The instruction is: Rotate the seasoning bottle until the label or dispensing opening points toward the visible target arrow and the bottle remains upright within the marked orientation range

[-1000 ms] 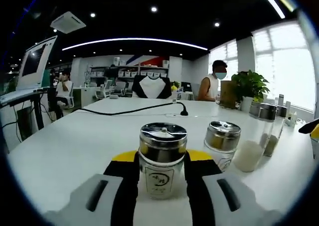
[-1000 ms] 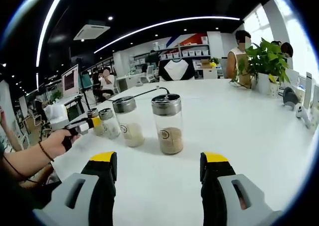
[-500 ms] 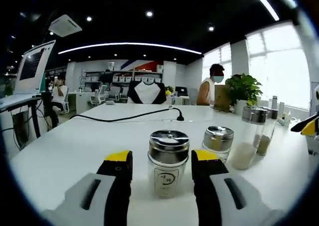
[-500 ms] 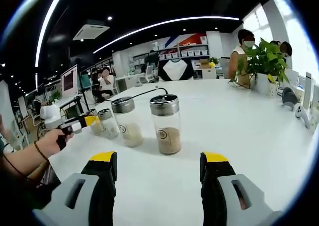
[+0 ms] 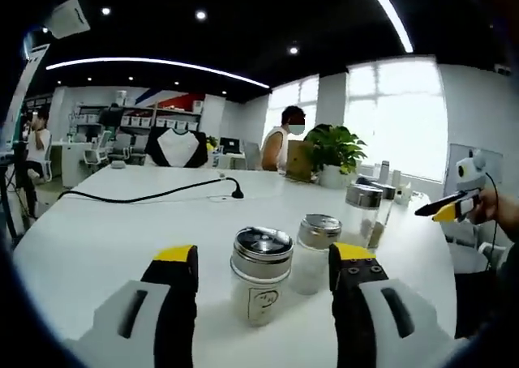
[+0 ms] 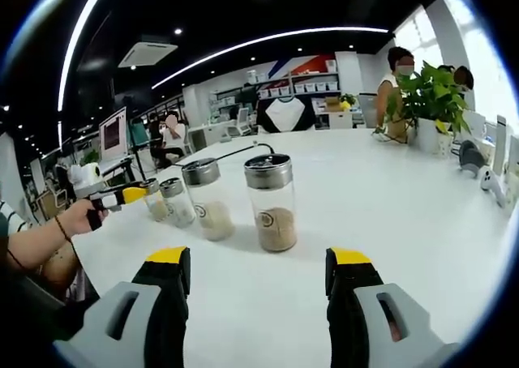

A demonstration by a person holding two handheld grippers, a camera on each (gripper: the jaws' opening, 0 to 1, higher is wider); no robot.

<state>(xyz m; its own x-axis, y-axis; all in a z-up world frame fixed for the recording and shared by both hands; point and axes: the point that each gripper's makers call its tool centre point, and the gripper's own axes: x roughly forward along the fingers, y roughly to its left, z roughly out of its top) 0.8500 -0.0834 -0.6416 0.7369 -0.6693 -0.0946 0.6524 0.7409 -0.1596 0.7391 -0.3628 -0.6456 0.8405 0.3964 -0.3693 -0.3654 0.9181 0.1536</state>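
A small seasoning bottle (image 5: 258, 280) with a steel lid stands upright on the white table (image 5: 97, 238), its printed label facing me. It stands between the jaws of my left gripper (image 5: 263, 258), which is open, with a gap on both sides of the bottle. A second short bottle (image 5: 315, 250) is just behind it, and two taller ones (image 5: 362, 212) stand farther right. My right gripper (image 6: 258, 258) is open and holds nothing, a short way before a tall bottle of brown seasoning (image 6: 272, 204). Beside that bottle stand one with white powder (image 6: 208, 199) and a small one (image 6: 175, 200). A hand holds the left gripper (image 6: 113, 196) at the row's far end.
A black cable (image 5: 154, 194) runs across the far side of the table. A potted plant (image 6: 434, 100) and small devices (image 6: 478, 161) stand along the right edge. A person (image 5: 284, 145) is at the table's far end. The right gripper (image 5: 450, 206) comes in from the right.
My left gripper's jaws, which were against the small bottle, have spread apart and drawn back from it. The left view has swung to the right. The right gripper has stayed put.
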